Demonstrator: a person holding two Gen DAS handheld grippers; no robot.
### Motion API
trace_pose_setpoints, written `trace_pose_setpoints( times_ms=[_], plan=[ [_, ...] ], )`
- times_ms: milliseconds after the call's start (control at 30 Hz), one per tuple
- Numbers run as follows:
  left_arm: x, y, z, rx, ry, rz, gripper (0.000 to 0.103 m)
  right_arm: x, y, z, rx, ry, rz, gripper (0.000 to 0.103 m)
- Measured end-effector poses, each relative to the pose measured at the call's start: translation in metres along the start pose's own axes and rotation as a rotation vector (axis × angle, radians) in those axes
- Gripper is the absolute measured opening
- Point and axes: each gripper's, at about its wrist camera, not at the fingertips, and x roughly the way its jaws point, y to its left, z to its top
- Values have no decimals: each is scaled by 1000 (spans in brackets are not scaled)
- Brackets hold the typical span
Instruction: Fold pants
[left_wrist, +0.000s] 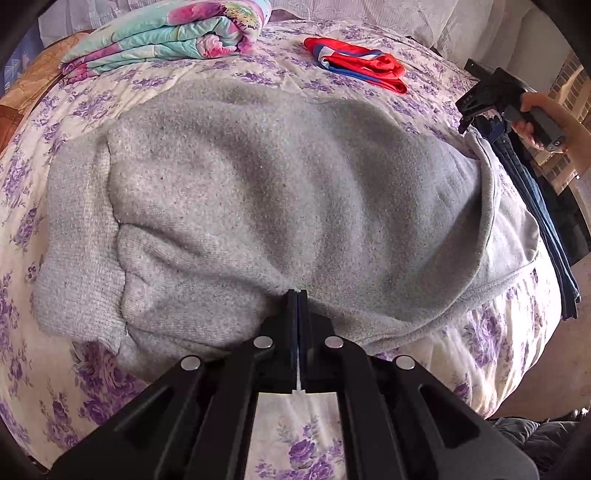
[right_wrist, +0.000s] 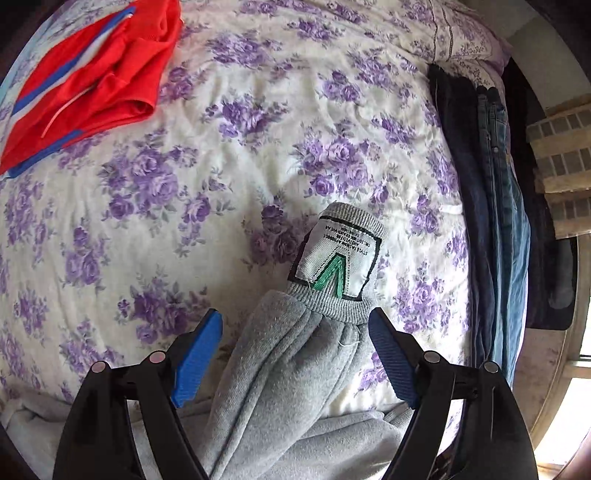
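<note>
Floral bed (right_wrist: 258, 122), grey pants (left_wrist: 258, 192) partly cut off, right gripper (right_wrist: 295, 354) jaws apart

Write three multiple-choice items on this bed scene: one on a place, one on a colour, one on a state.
1. Where do the folded blue jeans lie?
A. along the bed's edge
B. on the grey pants
C. under the red garment

2. What colour is the arrow on the white sewn label of the grey fleece pants?
A. red
B. green
C. yellow

3. How do the right gripper fingers stand?
A. shut
B. gripping the label
C. apart, astride the cuff

Answers: 1 A, jeans run along the floral bedspread border; 2 B, green stitching; 3 C, blue pads clear of cloth.
</note>
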Motion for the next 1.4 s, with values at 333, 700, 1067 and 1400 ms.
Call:
trace_pose_setpoints(
  times_ms=[333, 700, 1067, 1400],
  plan=[
    [2, 1, 2, 17, 11, 0, 1, -36, -84, -53, 55, -201, 261, 11],
    [1, -6, 6, 124, 47, 22, 1, 16, -212, -257, 300, -451, 587, 9],
    [-39, -30, 20, 192, 51, 76, 1, 78, -205, -277, 266, -448, 584, 27],
    [6, -60, 52, 200, 86, 34, 1, -34, -175, -289, -23, -678, 581, 43]
  ],
)
